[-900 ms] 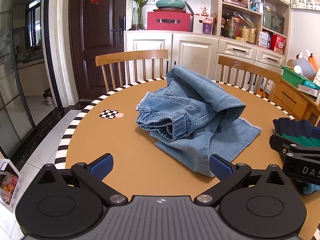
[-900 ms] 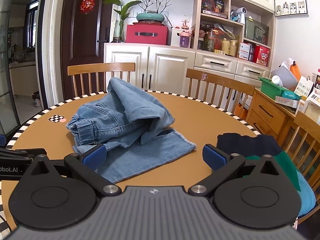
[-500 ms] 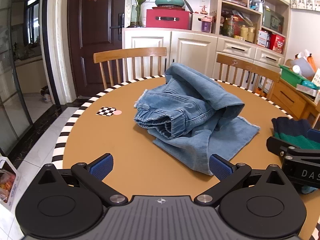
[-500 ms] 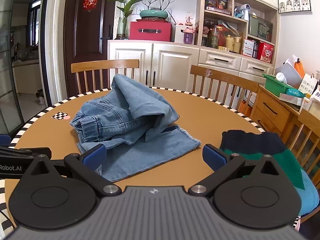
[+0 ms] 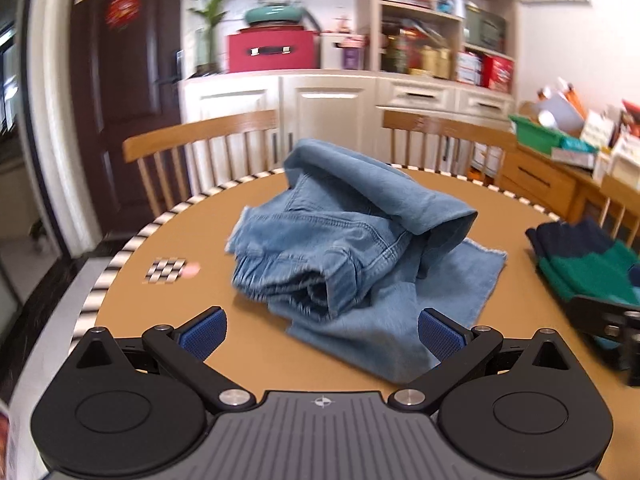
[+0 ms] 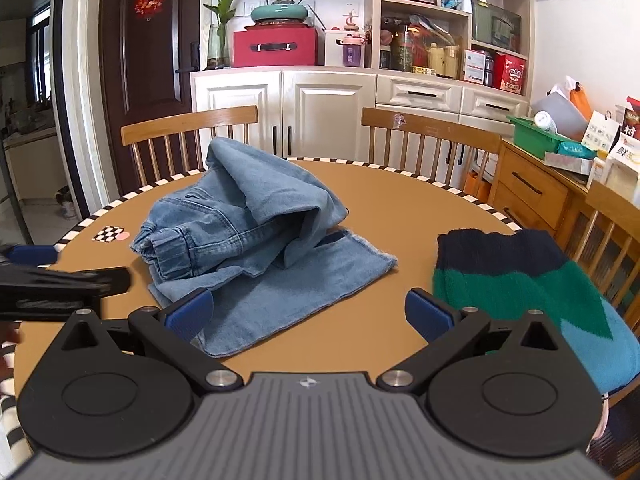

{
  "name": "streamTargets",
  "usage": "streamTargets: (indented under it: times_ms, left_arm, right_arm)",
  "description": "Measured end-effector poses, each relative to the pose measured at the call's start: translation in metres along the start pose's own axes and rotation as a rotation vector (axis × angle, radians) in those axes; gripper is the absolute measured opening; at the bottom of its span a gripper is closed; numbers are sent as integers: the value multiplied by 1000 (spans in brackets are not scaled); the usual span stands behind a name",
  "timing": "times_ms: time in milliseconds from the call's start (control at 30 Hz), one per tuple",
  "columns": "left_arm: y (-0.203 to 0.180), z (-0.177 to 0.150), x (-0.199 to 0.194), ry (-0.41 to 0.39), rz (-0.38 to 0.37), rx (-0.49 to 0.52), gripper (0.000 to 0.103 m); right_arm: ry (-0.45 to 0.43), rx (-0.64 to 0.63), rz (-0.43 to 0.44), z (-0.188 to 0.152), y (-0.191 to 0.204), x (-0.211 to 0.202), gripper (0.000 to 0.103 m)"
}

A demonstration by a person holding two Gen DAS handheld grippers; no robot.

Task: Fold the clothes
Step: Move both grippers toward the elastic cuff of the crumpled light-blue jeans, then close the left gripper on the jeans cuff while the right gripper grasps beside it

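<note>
Centrally on the round desk [image 6: 420, 208] lies a rumpled heap of light-blue denim jeans [image 6: 248, 240]; its woven cloth is soft and creased, with stitched seams, a gathered elastic cuff at the left and a frayed raw hem on the flat leg that spreads toward the near edge; one leg is doubled over the top in a thick, rounded fold. The desk's surface is smooth tan, rimmed by black-and-white stripes, with a small checkered marker [image 6: 107, 234] near its left edge. To the right lies a ribbed knitted sweater [image 6: 520, 276] in navy, green and blue bands, apart from the denim. The left gripper [image 5: 322, 332] hovers with its jaws wide apart, its blue textured pads [image 5: 204, 332] empty; the right gripper [image 6: 308, 314] likewise stands spread and empty, above the hem. Two wooden spindle-back chairs [image 6: 188, 128] stand behind.
</note>
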State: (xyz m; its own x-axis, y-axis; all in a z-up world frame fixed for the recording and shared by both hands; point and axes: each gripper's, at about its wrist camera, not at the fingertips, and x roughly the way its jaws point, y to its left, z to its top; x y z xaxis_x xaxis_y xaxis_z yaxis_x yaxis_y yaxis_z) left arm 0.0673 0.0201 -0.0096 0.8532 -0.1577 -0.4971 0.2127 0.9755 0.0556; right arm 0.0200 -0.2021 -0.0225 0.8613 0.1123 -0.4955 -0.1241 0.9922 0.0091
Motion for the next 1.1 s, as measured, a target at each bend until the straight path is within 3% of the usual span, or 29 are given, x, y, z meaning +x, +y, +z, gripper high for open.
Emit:
streamTargets:
  times_ms: [133,267,433,533,667,733,800,1000,1100]
  left_arm:
    - [10,2,30,15,-62,-1,103]
    - [21,3,48,25,-35,74,99]
    - [36,6,61,73,-10,99,92]
    - [42,6,72,97,-13,141,88]
    - [53,5,95,133,-36,221,66]
    - [66,7,109,160,-83,198,63]
    - [79,8,123,159,-129,177,63]
    - [104,10,157,166,-282,259,65]
    - [113,12,166,163,-364,288,65]
  right_arm:
    - [-18,-70,-5,1,20,16,102]
    - [21,-34,-5,3,37,39,101]
    - [60,-61,117,8,59,59,86]
    - [64,-41,168,12,68,73,84]
    - [115,-17,167,14,82,95,74]
    - [143,-2,156,14,89,104,65]
    - [155,8,124,14,97,112,65]
    - [171,84,-5,15,122,135,65]
    - [173,78,-43,15,140,145,59]
